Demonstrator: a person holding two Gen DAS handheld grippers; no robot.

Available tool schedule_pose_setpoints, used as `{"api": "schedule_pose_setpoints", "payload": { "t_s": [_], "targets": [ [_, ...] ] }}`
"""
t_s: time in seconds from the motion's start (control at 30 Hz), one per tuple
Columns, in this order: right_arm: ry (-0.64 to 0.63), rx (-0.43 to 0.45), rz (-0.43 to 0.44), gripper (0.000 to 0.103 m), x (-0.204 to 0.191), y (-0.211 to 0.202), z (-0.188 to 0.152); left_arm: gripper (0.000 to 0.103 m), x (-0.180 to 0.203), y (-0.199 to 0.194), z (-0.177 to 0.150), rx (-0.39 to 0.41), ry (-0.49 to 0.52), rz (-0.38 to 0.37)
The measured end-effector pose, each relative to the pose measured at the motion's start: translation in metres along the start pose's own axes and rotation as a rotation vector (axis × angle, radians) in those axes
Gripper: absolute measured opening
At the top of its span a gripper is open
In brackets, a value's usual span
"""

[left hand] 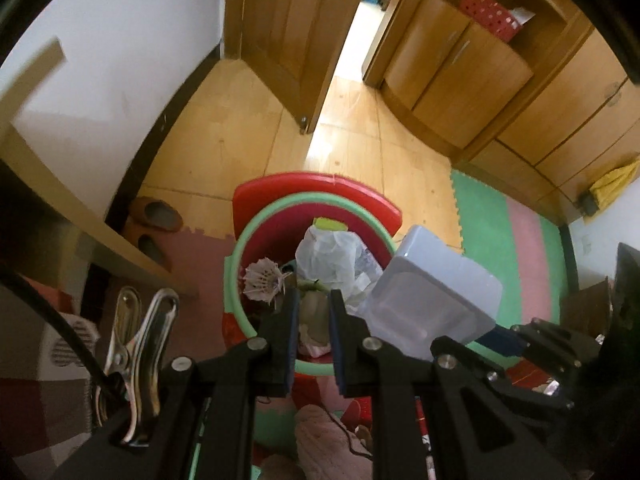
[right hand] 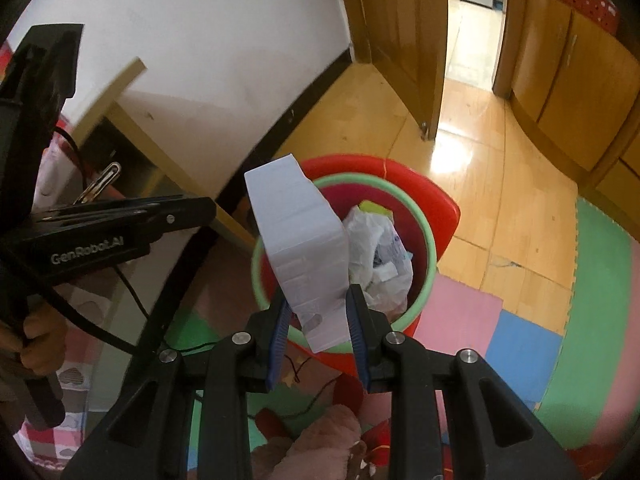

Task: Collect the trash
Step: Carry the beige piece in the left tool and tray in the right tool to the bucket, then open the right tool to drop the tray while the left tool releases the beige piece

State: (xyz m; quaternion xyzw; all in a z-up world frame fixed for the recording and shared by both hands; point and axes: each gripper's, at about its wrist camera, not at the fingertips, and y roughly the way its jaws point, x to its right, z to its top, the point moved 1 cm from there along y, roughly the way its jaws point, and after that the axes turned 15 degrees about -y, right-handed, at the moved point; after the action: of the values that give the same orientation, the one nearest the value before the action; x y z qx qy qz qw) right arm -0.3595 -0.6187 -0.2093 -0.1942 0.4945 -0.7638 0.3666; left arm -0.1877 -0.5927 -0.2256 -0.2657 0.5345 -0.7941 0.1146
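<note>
A: What is gripped nearest the right wrist camera?

B: A translucent white plastic container (right hand: 306, 256) is clamped between the blue pads of the right gripper (right hand: 318, 320); it is held tilted, directly over the near rim of the trash bin (right hand: 424, 280).

A: And the left gripper (left hand: 314, 316)?

B: Its jaws are drawn to a narrow gap. A worn shuttlecock (left hand: 262, 280) is seen at the tip of the left finger, but whether it is pinched there cannot be told. From the left wrist camera the same container (left hand: 432, 296) is seen just to the right, with the right gripper (left hand: 492, 334) below it.

A: What is seen in the bin?

B: The bin (left hand: 240, 248), red with a green rim, is filled with a crumpled white plastic bag (left hand: 328, 254) and a yellow-green scrap (left hand: 328, 224) behind it. It is stood on foam floor mats (right hand: 600, 280).

A: And farther off?

B: A pair of brown slippers (left hand: 154, 220) is placed by the wall at left. Beyond, a wooden floor (left hand: 352, 136), an open wooden door (left hand: 296, 40) and wooden cabinets (left hand: 460, 76) are seen, with a red dotted box (left hand: 490, 14) set on a shelf.
</note>
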Motion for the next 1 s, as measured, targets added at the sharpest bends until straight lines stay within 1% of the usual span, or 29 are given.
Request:
{"api": "schedule_pose_setpoints", "payload": {
  "t_s": [0.13, 0.3, 0.47, 0.6, 0.8, 1.0],
  "targets": [
    [0.017, -0.035, 0.008, 0.029, 0.009, 0.024, -0.003, 0.015, 0.000, 0.034, 0.000, -0.042, -0.028, 0.004],
    [0.013, -0.084, 0.017, 0.029, 0.021, 0.057, -0.007, 0.015, 0.002, 0.075, -0.003, -0.074, -0.019, 0.029],
    [0.039, -0.139, 0.022, 0.029, 0.037, 0.093, -0.012, 0.015, -0.005, 0.115, -0.006, -0.127, -0.055, 0.045],
    [0.016, -0.170, 0.004, 0.029, 0.043, 0.110, -0.010, 0.015, -0.013, 0.147, -0.010, -0.174, -0.081, 0.058],
    [0.008, -0.198, -0.020, 0.028, 0.053, 0.129, -0.012, 0.015, -0.022, 0.179, -0.012, -0.206, -0.102, 0.084],
    [0.007, -0.240, -0.032, 0.028, 0.058, 0.152, -0.017, 0.016, -0.026, 0.203, -0.018, -0.233, -0.092, 0.093]
  ]
}}
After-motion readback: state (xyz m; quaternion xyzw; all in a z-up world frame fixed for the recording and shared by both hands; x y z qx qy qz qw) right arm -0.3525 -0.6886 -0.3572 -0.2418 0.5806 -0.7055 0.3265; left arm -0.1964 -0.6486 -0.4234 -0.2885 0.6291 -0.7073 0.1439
